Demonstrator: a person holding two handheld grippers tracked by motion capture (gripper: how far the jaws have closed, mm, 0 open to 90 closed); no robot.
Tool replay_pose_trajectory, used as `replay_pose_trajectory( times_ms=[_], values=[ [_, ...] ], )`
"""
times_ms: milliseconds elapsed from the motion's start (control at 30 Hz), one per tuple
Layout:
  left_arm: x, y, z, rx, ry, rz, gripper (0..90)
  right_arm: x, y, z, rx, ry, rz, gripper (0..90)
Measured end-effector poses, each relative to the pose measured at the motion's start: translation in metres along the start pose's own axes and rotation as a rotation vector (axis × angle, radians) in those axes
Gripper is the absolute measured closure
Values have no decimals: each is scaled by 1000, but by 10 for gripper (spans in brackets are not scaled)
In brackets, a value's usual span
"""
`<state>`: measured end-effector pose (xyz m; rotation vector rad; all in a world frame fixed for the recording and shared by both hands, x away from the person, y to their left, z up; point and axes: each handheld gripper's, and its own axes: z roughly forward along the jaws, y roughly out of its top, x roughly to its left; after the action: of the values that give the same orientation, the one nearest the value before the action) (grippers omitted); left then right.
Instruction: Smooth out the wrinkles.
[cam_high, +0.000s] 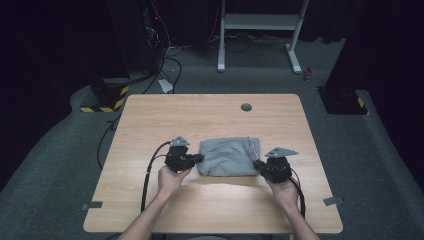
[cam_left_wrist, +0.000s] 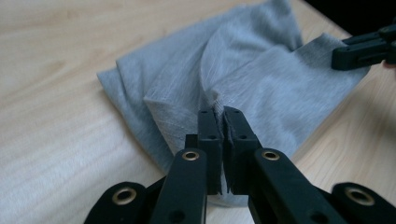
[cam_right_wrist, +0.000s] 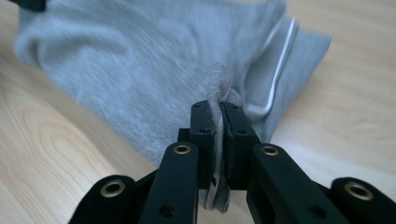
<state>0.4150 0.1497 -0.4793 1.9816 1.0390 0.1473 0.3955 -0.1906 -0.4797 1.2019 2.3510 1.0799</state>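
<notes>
A folded grey garment (cam_high: 227, 156) with a white drawstring (cam_right_wrist: 276, 70) lies in the middle of the wooden table (cam_high: 200, 120). My left gripper (cam_high: 199, 159) is at the garment's left edge, its jaws shut on a pinch of the grey cloth (cam_left_wrist: 261, 79). At the opposite edge my right gripper (cam_high: 257, 163) is shut on the cloth (cam_right_wrist: 140, 60) too, with fabric and a hem squeezed between its jaws. The right gripper's jaws (cam_left_wrist: 359, 49) also appear at the far corner of the cloth in the left gripper view.
A round grey grommet (cam_high: 246, 107) is set in the table near its far edge. Tape tabs (cam_high: 92, 205) mark the near corners. Black cables (cam_high: 148, 175) trail from the grippers toward the table's front. A white desk frame (cam_high: 260, 30) stands on the floor behind.
</notes>
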Motion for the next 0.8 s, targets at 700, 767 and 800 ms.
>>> replay_pose_trajectory(
  times_ms=[700,767,800],
  values=[
    [26,32,15,-32,62,-47,865,-16,24,43,49,-110,14,836],
    [21,29,5,-50,45,-34,863,-13,21,32,15,-101,9,829],
    [17,27,1,-62,34,-30,862,-10,19,27,1,-98,-1,825]
  ],
)
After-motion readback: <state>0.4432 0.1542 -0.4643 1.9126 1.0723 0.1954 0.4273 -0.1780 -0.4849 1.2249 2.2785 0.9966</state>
